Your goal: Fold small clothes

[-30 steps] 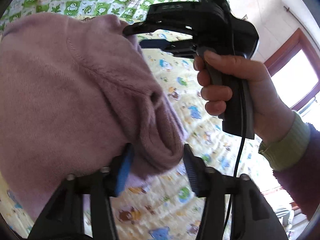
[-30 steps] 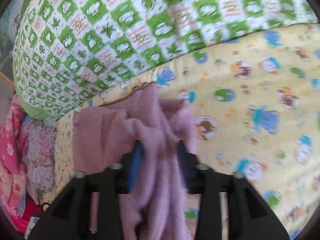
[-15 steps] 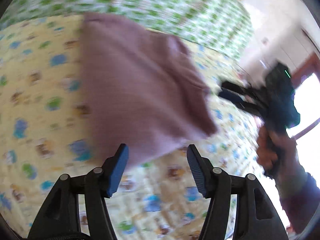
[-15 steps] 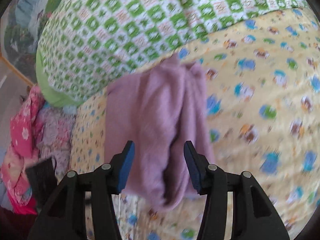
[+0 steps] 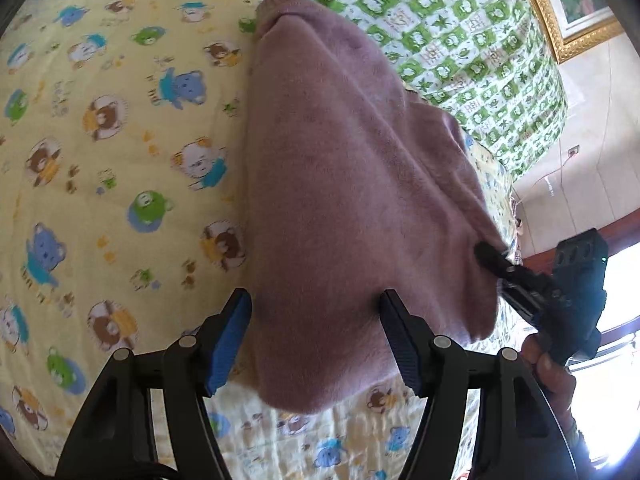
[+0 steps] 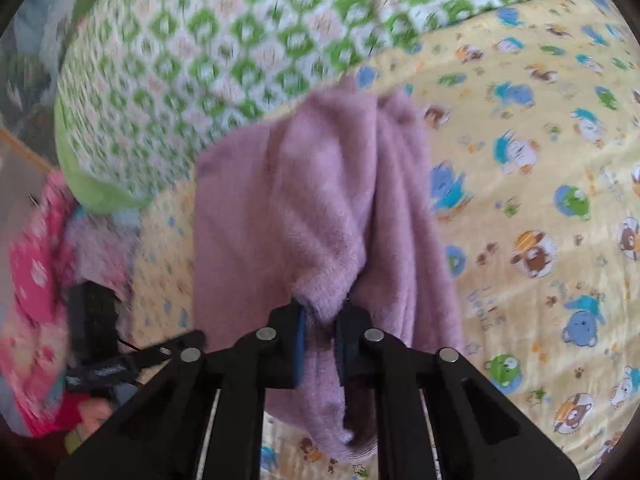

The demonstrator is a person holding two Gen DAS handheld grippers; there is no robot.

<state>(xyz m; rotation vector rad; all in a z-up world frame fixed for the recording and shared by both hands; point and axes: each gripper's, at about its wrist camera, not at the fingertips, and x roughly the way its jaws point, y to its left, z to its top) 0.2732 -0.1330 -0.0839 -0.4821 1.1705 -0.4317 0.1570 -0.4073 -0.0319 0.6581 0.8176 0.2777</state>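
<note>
R gripper (image 6: 320, 340), jaws closing and pinching a near edge of the mauve knit garment (image 6: 320, 200), sits closest w/ its long axis running away toward the far green-check quilt (image 6: 200, 40), while L gripper (image 5: 316, 320), jaws opening w/ nothing clamped, hovers over its near end on the yellow bear-print sheet (image 5: 100, 160).

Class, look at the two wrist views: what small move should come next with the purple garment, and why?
Probably the right tool should lift the bunched cuff edge of the purple fleece garment and carry it across. Its pads are closing on that edge, while the left tool is opening, with nothing gripped, above the bear-print sheet.
</note>
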